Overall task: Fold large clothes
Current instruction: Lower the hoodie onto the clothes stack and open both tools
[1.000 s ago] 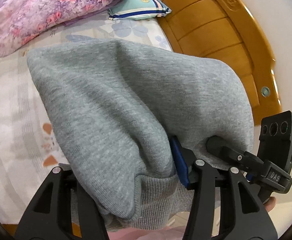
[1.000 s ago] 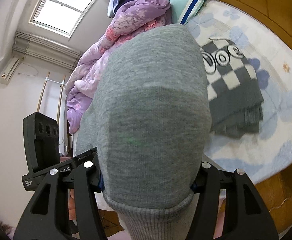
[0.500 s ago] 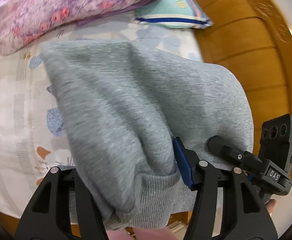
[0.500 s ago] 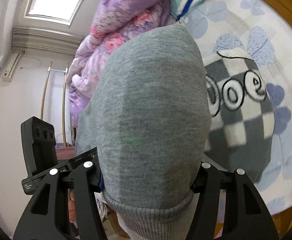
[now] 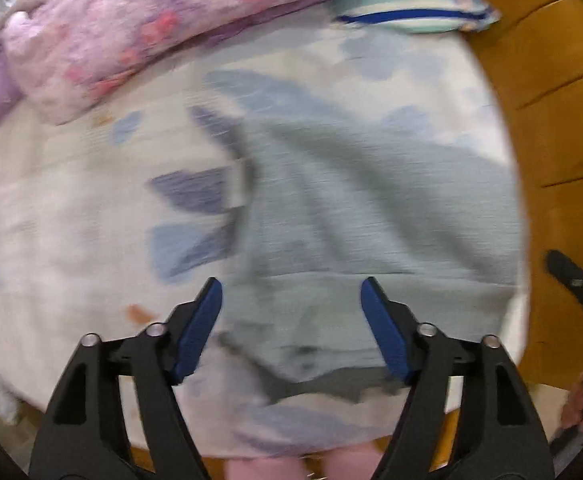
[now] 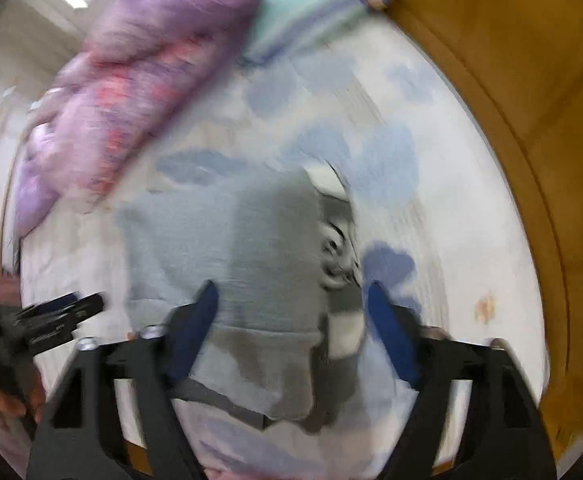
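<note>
On the bed we see one gray sweatshirt lying flat on the sheet with blue flowers. Both pictures are blurry. We hold two tools. Our left hand-held gripper is wide open and holds nothing; its two blue fingers stand one on each side of the sweatshirt's near edge. Our right hand-held gripper is wide open too, with nothing in it. From the right view, the gray sweatshirt lies partly on top of one checkered sweater, which peeks out on its right side. At the far end of the bed we count one purple flowered quilt and one light green pillow. One wooden headboard curves along the right.
</note>
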